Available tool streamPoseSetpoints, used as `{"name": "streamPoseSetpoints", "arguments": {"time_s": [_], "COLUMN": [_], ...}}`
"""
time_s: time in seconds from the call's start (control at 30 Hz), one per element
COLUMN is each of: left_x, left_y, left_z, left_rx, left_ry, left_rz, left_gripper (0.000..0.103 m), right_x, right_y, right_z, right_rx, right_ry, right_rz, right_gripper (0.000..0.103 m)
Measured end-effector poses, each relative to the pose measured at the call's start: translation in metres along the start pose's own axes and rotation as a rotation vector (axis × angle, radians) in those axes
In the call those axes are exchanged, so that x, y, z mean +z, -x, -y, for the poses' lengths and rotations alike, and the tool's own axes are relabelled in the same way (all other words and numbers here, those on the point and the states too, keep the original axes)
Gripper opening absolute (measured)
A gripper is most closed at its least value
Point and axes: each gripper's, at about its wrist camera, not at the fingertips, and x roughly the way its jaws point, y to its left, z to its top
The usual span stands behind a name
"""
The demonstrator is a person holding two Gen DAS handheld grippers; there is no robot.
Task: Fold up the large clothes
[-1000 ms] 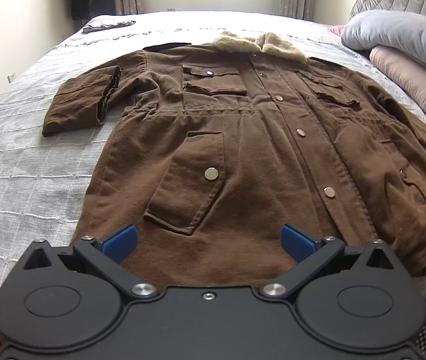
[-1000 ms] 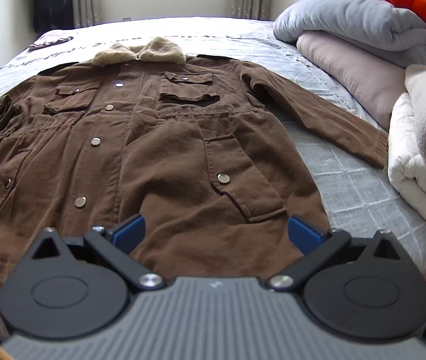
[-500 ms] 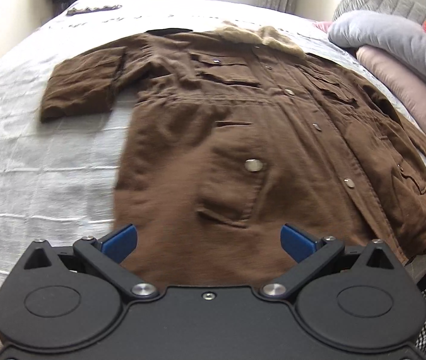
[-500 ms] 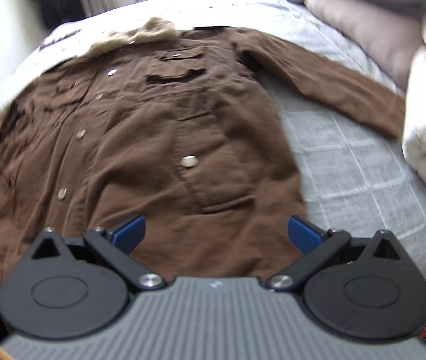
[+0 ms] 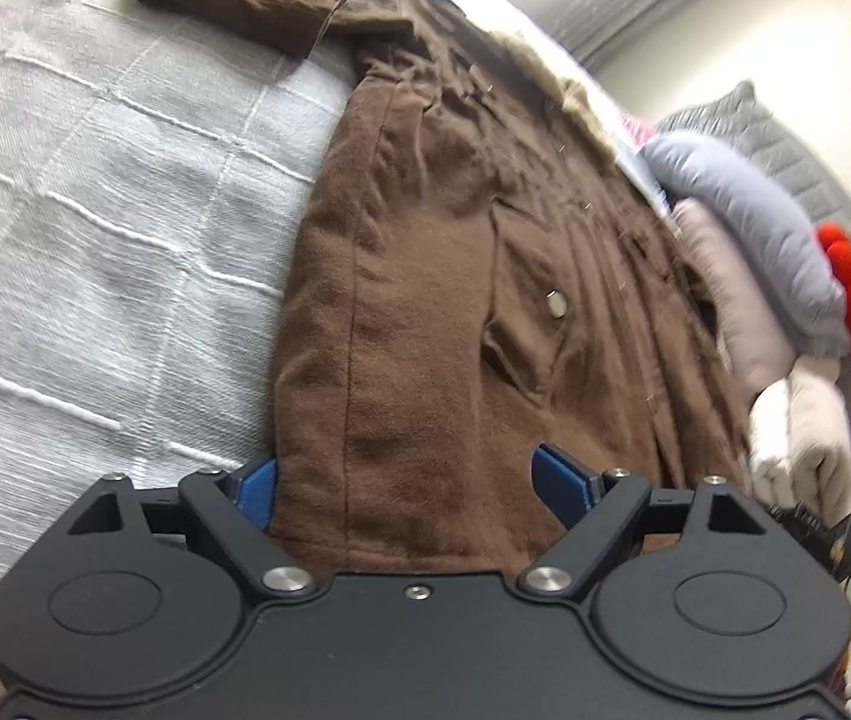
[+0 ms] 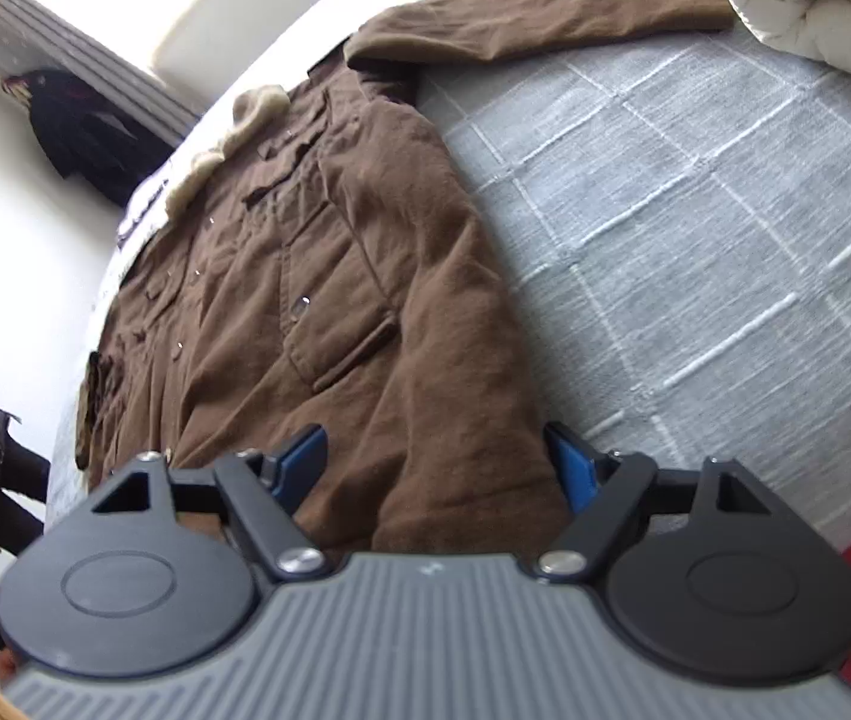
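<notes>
Both grippers have dropped to the coat's hem since a second ago; both views are now tilting.

Left gripper (image 5: 404, 489) is sitting open, blue fingers (image 5: 557, 483) straddling the lower left hem corner of the brown coat (image 5: 455, 276), which is running toward the upper right over the grey bedspread (image 5: 95, 210). Right gripper (image 6: 437, 468) is likewise gaping across the opposite hem corner (image 6: 437, 480), coat stretching to the upper left.
</notes>
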Motion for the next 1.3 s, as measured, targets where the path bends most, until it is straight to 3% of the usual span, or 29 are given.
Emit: {"name": "streamPoseSetpoints", "arguments": {"time_s": [0.07, 0.1, 0.13, 0.3, 0.33, 0.4, 0.5, 0.57, 0.6, 0.67, 0.73, 0.83, 0.9, 1.13, 1.23, 1.3], "left_x": [-0.004, -0.006, -0.008, -0.008, -0.008, -0.01, -0.018, -0.013, -0.011, -0.006, 0.002, 0.027, 0.05, 0.124, 0.144, 0.143], "left_y": [0.001, 0.0, 0.0, 0.044, 0.052, 0.043, 0.008, 0.011, 0.016, 0.026, 0.033, 0.026, 0.001, -0.121, -0.152, -0.167], "left_z": [0.001, 0.002, 0.001, 0.029, 0.033, 0.033, 0.03, 0.036, 0.041, 0.053, 0.066, 0.091, 0.106, 0.139, 0.118, 0.091], "left_rx": [-0.031, -0.038, -0.038, 0.048, 0.065, 0.123, 0.218, 0.227, 0.239, 0.301, 0.344, 0.331, 0.294, 0.173, 0.158, 0.23], "left_ry": [0.023, 0.036, 0.051, -0.034, -0.059, -0.106, -0.173, -0.185, -0.203, -0.263, -0.327, -0.412, -0.45, -0.578, -0.538, -0.556], "left_rz": [-0.001, -0.01, -0.009, 0.135, 0.14, 0.074, -0.034, -0.023, -0.013, 0.032, 0.123, 0.222, 0.234, 0.306, 0.278, 0.225], "left_gripper": [0.056, 0.033, 0.025, 0.018, 0.018, 0.018, 0.024, 0.028, 0.038, 0.057, 0.078, 0.091, 0.092, 0.092, 0.092, 0.092], "right_x": [-0.004, -0.005, -0.007, 0.001, 0.004, 0.007, -0.001, -0.004, -0.002, 0.003, 0.012, 0.029, 0.043, 0.092, 0.113, 0.12], "right_y": [-0.001, -0.001, 0.001, 0.052, 0.058, 0.054, 0.017, 0.015, 0.019, 0.03, 0.033, 0.025, -0.001, -0.13, -0.171, -0.189], "right_z": [-0.002, -0.001, -0.001, -0.015, -0.015, -0.014, -0.01, -0.01, -0.013, -0.023, -0.042, -0.074, -0.099, -0.16, -0.155, -0.134], "right_rx": [0.032, 0.036, 0.031, -0.064, -0.081, -0.146, -0.293, -0.309, -0.316, -0.382, -0.419, -0.38, -0.344, -0.241, -0.204, -0.219], "right_ry": [-0.003, -0.007, -0.009, 0.062, 0.071, 0.106, 0.189, 0.193, 0.199, 0.234, 0.291, 0.359, 0.42, 0.574, 0.559, 0.523], "right_rz": [-0.011, -0.009, 0.003, 0.159, 0.164, 0.12, 0.012, 0.029, 0.035, 0.068, 0.128, 0.18, 0.197, 0.227, 0.238, 0.2], "right_gripper": [0.031, 0.024, 0.017, 0.009, 0.009, 0.009, 0.01, 0.016, 0.021, 0.051, 0.058, 0.065, 0.071, 0.071, 0.073, 0.075]}}
